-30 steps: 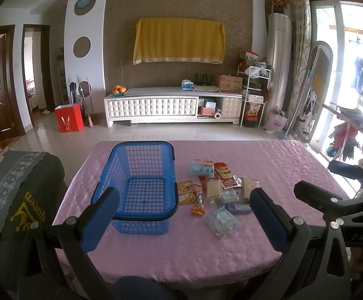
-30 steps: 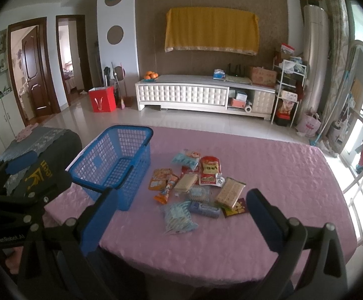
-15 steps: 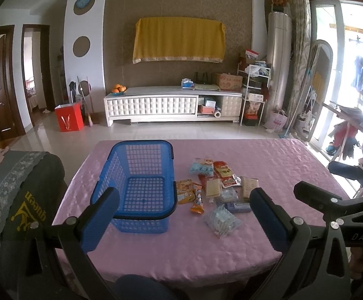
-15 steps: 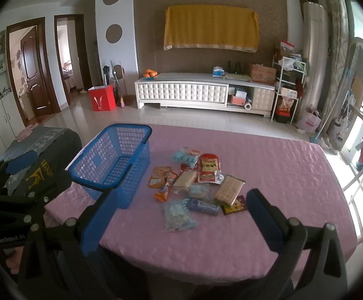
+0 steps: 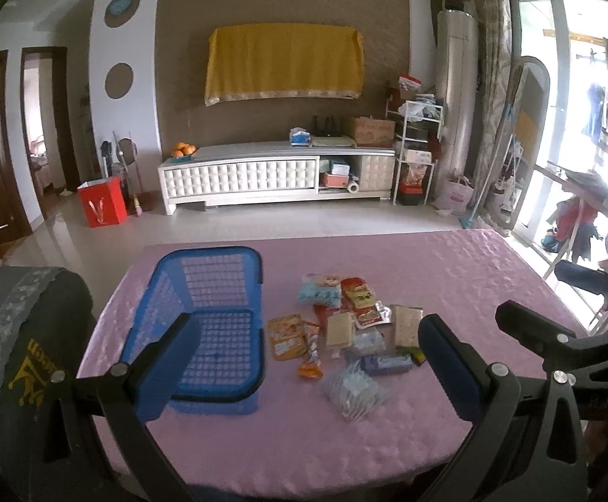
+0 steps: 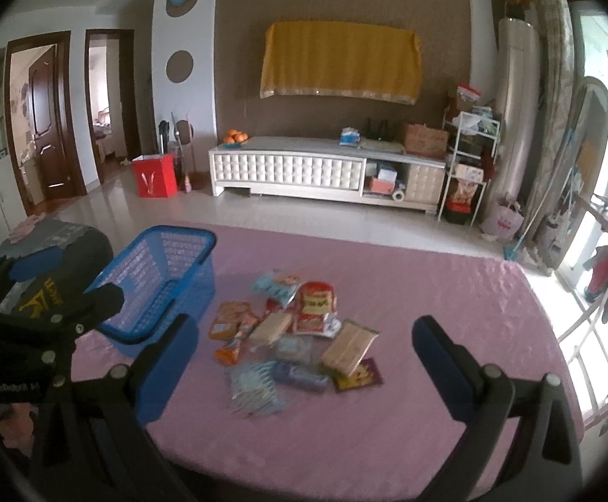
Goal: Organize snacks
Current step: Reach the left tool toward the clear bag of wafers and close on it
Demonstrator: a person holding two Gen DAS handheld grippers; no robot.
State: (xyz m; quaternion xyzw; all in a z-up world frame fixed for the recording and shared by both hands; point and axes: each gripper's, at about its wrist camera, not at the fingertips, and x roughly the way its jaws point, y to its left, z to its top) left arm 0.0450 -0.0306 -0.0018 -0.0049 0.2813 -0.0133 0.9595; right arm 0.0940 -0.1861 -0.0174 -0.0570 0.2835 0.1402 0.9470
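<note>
The left gripper (image 5: 304,359) and right gripper (image 6: 301,359) are held wide apart, nothing gripped; both are poised above the pink table (image 5: 450,272). Snack packets (image 5: 345,334) are piled just beside the blue basket (image 5: 216,276).

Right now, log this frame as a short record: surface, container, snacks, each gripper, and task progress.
surface: table with pink cloth
container: blue basket, empty, left of the snacks
snacks: pile of packets loose on the cloth, none in the basket
nearest packet: clear bag at the pile's near edge
left gripper: open, holding nothing, above the table's near edge
right gripper: open, holding nothing, facing the pile
progress: no snack sorted yet
</note>
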